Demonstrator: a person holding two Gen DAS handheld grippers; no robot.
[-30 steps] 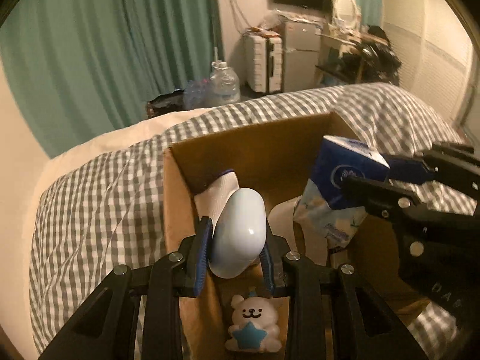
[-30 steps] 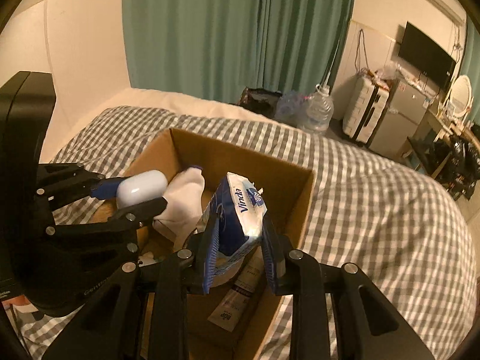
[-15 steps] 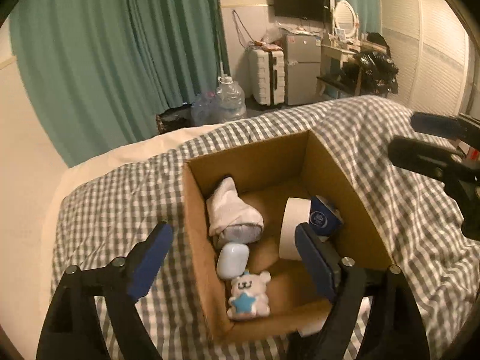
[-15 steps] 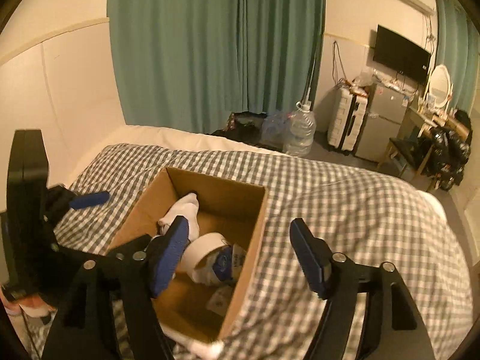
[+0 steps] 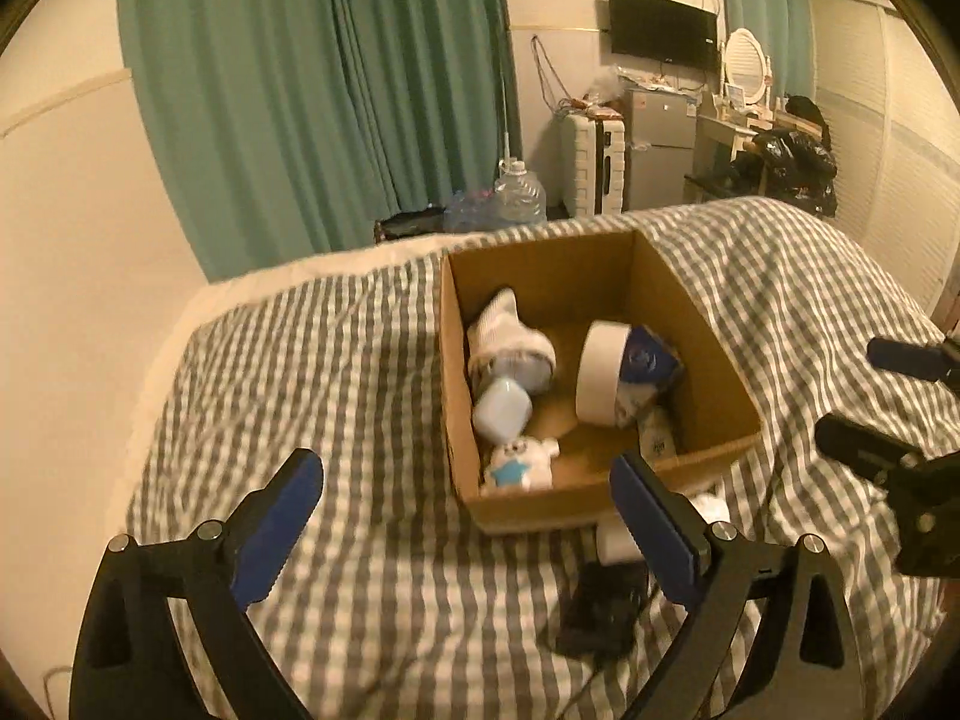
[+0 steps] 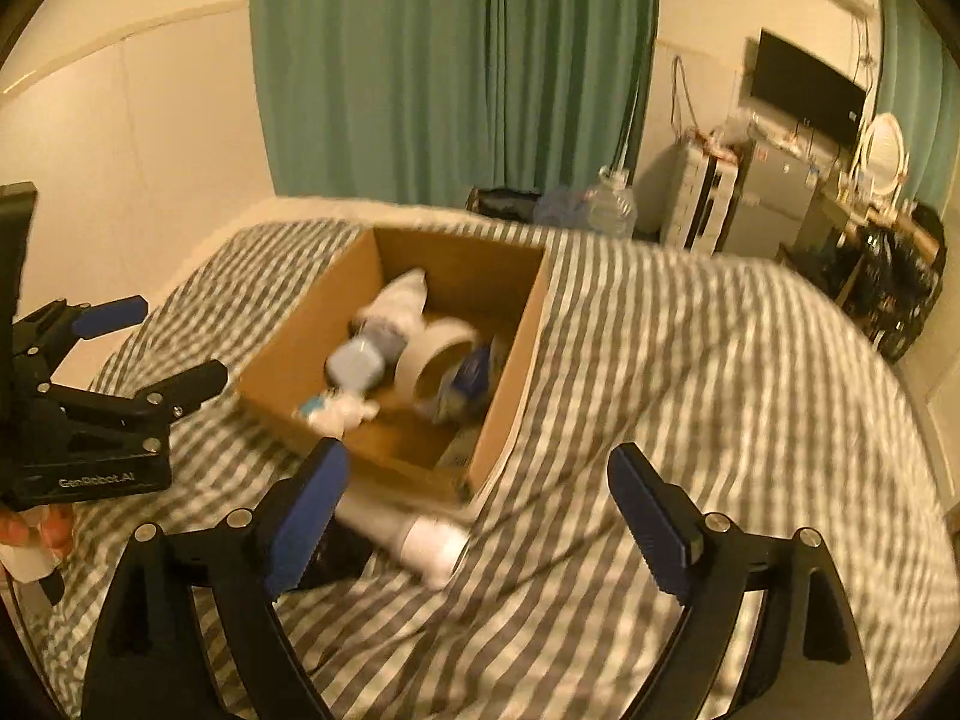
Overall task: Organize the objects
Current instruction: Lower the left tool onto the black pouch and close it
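Both empty now: left tongs [image 5: 465, 501] and right tongs [image 6: 477, 495] spread wide, farther back from cardboard box [image 5: 714, 414] on bed [image 5: 360, 372]. Black device [image 5: 603, 615] clear only in left view.

1 box [image 5: 600, 498], 6 items inside (approx.), 2 hand-held grippers [image 5: 468, 516] [image 6: 474, 504]

I see open cardboard box [image 5: 714, 396] on checked bedding. Inside, along left wall: white sock bundle [image 5: 507, 339], pale blue oval case [image 5: 501, 408] lying just in front of it, white bear toy with blue star [image 5: 519, 464] at near corner. Right side: white tape roll [image 5: 600, 372] on edge, leaning against blue tissue pack [image 5: 651, 360].
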